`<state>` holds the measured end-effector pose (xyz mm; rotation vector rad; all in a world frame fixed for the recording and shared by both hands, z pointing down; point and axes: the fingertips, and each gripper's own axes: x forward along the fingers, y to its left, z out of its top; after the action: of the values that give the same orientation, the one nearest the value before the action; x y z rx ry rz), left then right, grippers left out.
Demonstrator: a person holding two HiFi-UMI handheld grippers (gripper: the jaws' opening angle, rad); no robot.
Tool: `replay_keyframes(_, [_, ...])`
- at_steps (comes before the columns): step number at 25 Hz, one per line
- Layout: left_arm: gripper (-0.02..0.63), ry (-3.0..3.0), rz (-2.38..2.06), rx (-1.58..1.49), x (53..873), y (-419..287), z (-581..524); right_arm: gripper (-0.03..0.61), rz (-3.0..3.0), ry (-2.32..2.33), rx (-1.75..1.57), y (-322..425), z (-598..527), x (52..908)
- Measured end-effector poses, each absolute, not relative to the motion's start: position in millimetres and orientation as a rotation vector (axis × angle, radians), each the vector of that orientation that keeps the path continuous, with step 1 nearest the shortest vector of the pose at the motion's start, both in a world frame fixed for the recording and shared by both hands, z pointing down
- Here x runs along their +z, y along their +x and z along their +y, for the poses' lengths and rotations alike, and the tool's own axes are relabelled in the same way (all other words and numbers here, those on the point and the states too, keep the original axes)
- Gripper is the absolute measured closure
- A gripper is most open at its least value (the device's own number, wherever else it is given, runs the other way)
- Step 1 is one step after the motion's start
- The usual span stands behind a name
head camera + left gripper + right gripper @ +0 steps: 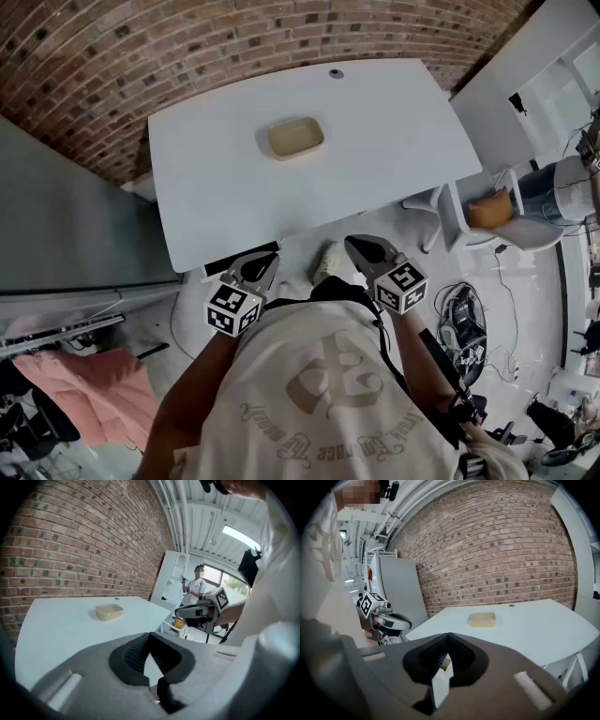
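A person is standing at the near edge of a white surface (216, 187), holding both grippers close to the chest. The left gripper (265, 262) is showing just below the surface's edge at lower centre-left of the head view. The right gripper (361, 247) is sitting a little to its right. In each gripper's own view the jaws are lying pressed together, tip to tip, pinching nothing.

The one thing on the surface, a pale yellow tub (295, 138), is resting alone in the upper middle of the head view. It is well apart from both grippers, with a brick wall (187, 56) curving behind it.

The tub is looking shallow, thin-walled and probably plastic, with rounded corners and an open top. It is likely light, and it may slide on the smooth surface if nudged rather than gripped. Its walls may be giving a little under a hard squeeze. The soundest hold is looking to be a pinch over the rim at the middle of a long side, one jaw inside and one outside. The rounded corners are offering less purchase.
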<state>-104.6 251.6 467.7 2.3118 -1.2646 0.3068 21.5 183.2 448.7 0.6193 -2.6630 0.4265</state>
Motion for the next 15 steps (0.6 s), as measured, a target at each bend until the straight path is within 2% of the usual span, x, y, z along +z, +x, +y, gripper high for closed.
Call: replay_keyframes(15, [0.611, 2.414, -1.157, 0.315, 450.0, -68.5, 226.5, 0.571, -2.669, 0.748, 0.444, 52.1, 165.8, 427.7])
